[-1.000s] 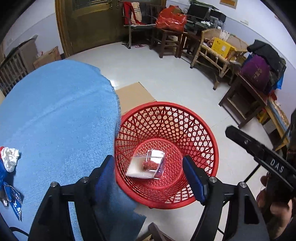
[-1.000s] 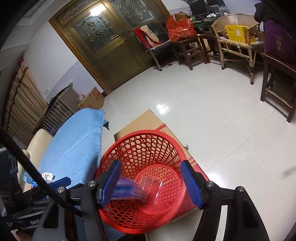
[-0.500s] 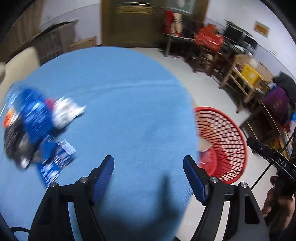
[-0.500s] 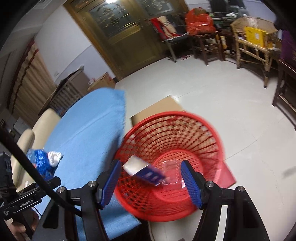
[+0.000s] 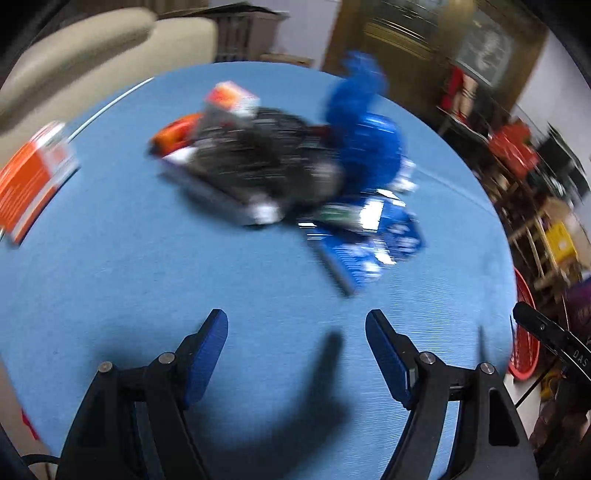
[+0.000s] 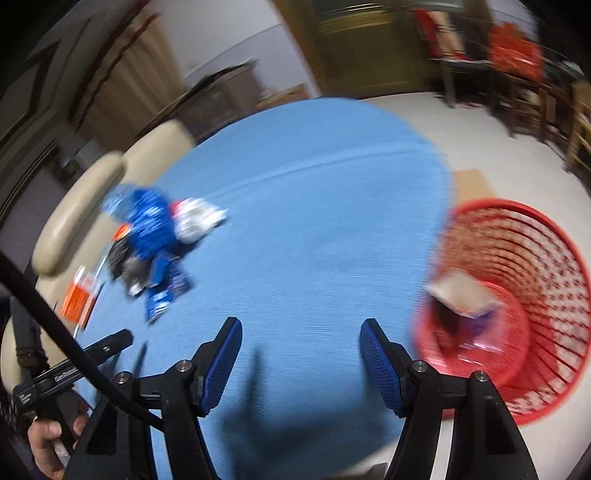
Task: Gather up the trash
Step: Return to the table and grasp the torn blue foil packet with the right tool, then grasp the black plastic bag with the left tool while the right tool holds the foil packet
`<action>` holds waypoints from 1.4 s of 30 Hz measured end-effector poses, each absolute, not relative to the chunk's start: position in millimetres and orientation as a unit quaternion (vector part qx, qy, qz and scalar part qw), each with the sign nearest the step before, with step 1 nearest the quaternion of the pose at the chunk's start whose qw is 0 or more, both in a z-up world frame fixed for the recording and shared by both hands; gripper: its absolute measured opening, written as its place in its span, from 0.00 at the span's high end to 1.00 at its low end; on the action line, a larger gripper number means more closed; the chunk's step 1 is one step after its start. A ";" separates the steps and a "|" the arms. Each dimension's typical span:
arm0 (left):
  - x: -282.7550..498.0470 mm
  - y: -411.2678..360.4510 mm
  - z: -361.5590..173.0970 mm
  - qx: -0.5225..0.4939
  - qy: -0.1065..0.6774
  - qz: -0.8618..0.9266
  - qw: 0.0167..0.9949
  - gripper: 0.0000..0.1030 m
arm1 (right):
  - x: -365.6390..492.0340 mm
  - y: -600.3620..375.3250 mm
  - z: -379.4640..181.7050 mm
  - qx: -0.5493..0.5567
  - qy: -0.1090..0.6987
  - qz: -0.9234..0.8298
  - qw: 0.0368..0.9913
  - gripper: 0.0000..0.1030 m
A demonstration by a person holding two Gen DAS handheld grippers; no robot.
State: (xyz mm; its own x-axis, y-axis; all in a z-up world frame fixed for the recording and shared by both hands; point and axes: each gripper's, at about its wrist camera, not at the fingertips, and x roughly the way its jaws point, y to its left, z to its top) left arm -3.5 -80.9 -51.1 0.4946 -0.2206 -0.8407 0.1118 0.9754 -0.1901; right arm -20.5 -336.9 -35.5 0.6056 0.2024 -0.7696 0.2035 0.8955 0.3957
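A room with a blue-covered table (image 6: 314, 229) in front of you.
Behind the table you see a beige sofa (image 5: 92, 55) and a dark slatted rack (image 5: 240, 33) at the pale wall. A brass-coloured door (image 5: 424, 44) stands further right. The floor (image 6: 480, 140) is light and shiny, and wooden chairs (image 6: 517, 85) with red bags stand along the far side, all blurred.

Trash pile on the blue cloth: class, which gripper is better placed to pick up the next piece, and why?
Probably the left gripper: it is open and empty, with the trash pile just ahead of it. The right gripper, also open and empty, sees the pile far off to its left.
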 end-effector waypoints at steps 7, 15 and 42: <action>-4.5 -32.8 -53.0 -0.083 0.483 -0.070 0.869 0.25 | 51.3 -260.3 -30.7 0.168 0.459 0.098 0.867 0.32; -6.8 0.8 -57.2 -0.103 0.478 -0.063 0.870 0.25 | 113.6 -216.0 -42.8 0.114 0.481 0.132 0.859 0.32; 87.5 -91.5 -16.6 -0.015 0.463 -0.091 0.881 0.21 | 47.8 -236.4 -68.5 0.217 0.465 0.170 0.841 0.72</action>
